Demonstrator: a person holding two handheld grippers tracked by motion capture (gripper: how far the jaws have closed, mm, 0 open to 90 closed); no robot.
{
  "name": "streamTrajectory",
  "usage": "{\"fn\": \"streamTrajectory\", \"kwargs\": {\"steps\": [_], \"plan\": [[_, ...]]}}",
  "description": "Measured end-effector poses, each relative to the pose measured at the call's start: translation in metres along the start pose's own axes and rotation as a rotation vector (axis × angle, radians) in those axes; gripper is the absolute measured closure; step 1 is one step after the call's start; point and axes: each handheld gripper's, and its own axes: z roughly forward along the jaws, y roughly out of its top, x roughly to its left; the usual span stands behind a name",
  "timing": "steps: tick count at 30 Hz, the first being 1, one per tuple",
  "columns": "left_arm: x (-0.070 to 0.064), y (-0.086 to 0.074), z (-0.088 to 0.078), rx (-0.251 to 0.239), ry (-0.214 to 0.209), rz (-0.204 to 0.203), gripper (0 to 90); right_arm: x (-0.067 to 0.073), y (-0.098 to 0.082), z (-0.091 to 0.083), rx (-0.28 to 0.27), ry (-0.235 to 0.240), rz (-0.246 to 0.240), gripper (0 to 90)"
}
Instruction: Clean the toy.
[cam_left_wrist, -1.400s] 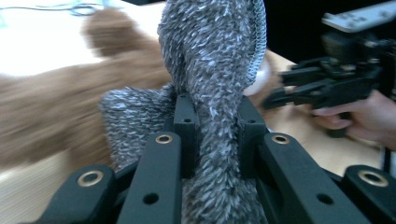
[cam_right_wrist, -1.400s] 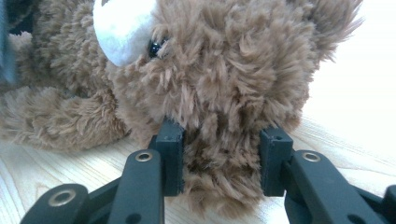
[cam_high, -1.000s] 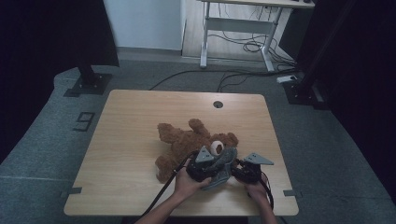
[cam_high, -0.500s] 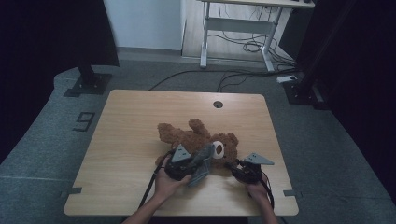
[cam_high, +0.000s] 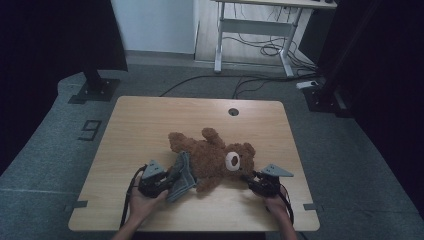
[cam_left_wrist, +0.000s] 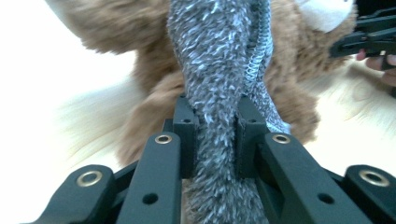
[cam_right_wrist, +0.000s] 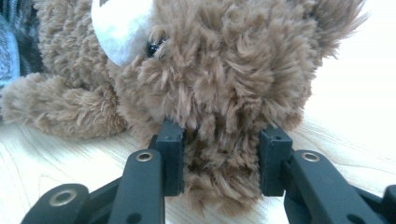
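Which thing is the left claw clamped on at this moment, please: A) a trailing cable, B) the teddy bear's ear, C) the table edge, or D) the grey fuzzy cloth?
D: in the left gripper view the left claw pinches the grey fuzzy cloth between its jaws, with the brown teddy bear lying behind it on the table.
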Motion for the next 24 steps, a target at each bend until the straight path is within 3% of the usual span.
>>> {"fn": "streamTrajectory", "kwargs": {"steps": [4,9,13,18,20,24], "plan": [[0.01,-0.002,-0.012,-0.003,0.029,-0.014,74.9,0.0,0.0,0.0,0.0,0.001,0.001,61.1],[0.011,0.001,-0.022,-0.015,0.069,-0.01,75.0,0.0,0.0,0.0,0.0,0.002,0.0,61.1],[0.006,0.014,-0.025,-0.051,0.041,-0.015,75.1,-0.001,0.0,0.0,-0.003,0.003,0.001,61.1],[-0.024,0.045,-0.01,-0.065,-0.026,0.052,75.0,0.0,0.0,0.0,-0.004,0.001,0.001,61.1],[-0.043,0.062,0.003,-0.067,-0.071,0.083,75.0,0.0,0.0,0.0,-0.003,0.0,0.0,61.1],[-0.075,0.085,0.029,-0.047,-0.113,0.145,74.9,0.0,0.0,0.0,-0.004,0.0,-0.001,61.0]]}}
